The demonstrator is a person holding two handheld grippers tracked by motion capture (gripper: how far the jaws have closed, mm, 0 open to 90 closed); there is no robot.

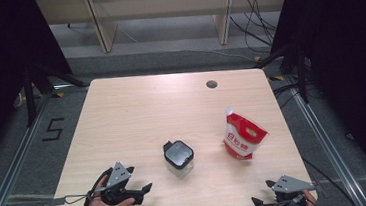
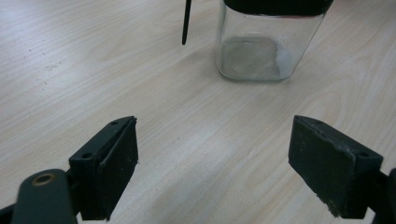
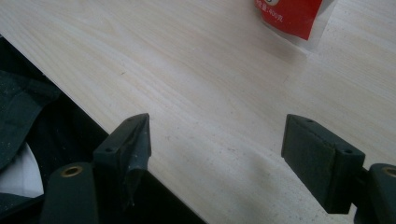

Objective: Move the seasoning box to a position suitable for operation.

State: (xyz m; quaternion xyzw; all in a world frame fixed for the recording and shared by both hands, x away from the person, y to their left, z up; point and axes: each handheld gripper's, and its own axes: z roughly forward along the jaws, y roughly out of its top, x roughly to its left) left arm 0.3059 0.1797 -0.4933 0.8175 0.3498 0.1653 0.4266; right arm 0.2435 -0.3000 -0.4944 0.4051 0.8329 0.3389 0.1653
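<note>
On the table (image 1: 136, 112), a glass jar (image 1: 179, 158) with a black lid stands near the middle of the front half. A red and white bag (image 1: 243, 136) stands at the jar's 3 o'clock, well apart from it. The left gripper (image 1: 146, 188) sits at the jar's 8 o'clock, near the front edge, jaws spread wide and holding nothing, aimed at the jar. The right gripper (image 1: 260, 201) hangs over the front edge at the bag's 6 o'clock, its 2 jaws also wide and empty.
</note>
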